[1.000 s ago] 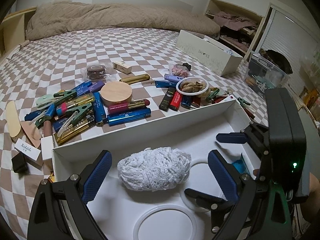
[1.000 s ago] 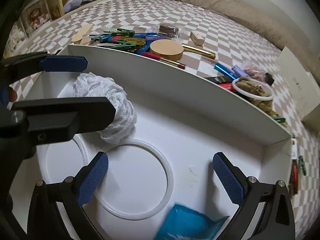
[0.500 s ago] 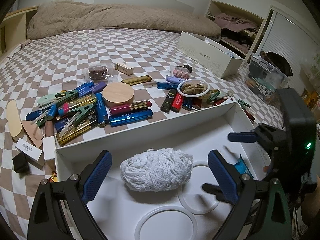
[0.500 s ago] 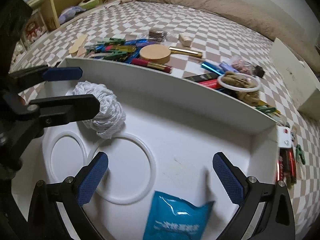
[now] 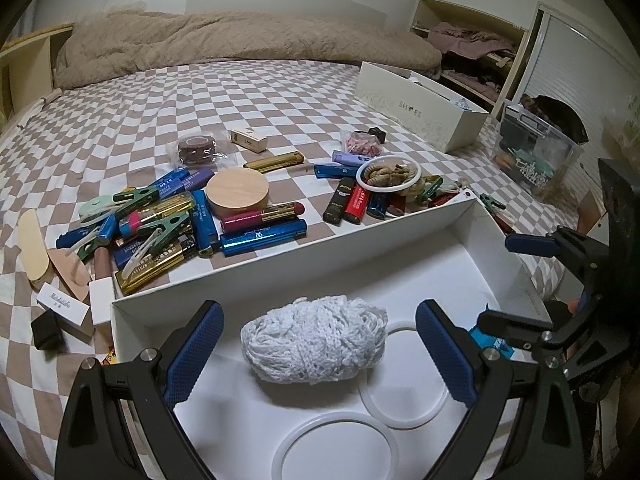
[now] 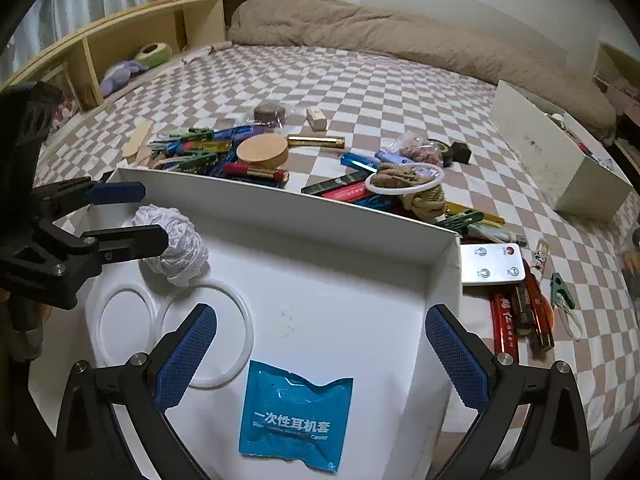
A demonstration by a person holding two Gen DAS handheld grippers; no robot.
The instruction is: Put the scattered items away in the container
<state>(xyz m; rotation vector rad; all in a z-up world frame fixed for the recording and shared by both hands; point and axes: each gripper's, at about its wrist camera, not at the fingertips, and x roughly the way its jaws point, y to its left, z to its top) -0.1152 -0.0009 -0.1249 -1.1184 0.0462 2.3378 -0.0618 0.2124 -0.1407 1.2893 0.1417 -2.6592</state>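
Observation:
A white box [image 5: 280, 264] lies on the checked bed. It holds a white yarn ball [image 5: 316, 344], two white rings [image 5: 336, 448] and a blue packet [image 6: 294, 416]. My left gripper [image 5: 320, 356] is open and empty, above the yarn ball. My right gripper [image 6: 320, 360] is open and empty, above the box's near edge over the blue packet; it also shows in the left wrist view [image 5: 520, 280]. Scattered items lie beyond the box: a wooden disc [image 5: 238, 192], blue tubes [image 5: 262, 236], clips [image 5: 160, 232], lighters [image 5: 352, 204] and a ringed rope bundle [image 5: 388, 174].
A white remote [image 6: 492, 264], red lighters [image 6: 506, 324] and a green clip [image 6: 560, 284] lie right of the box. A shoe box [image 5: 420, 108] stands far right. A clear bin [image 5: 536, 152] sits beyond the bed. A beige duvet [image 5: 240, 44] lies at the head.
Both grippers have pulled back and up from the box. The right one has drawn off to the right, so the blue packet shows in full.

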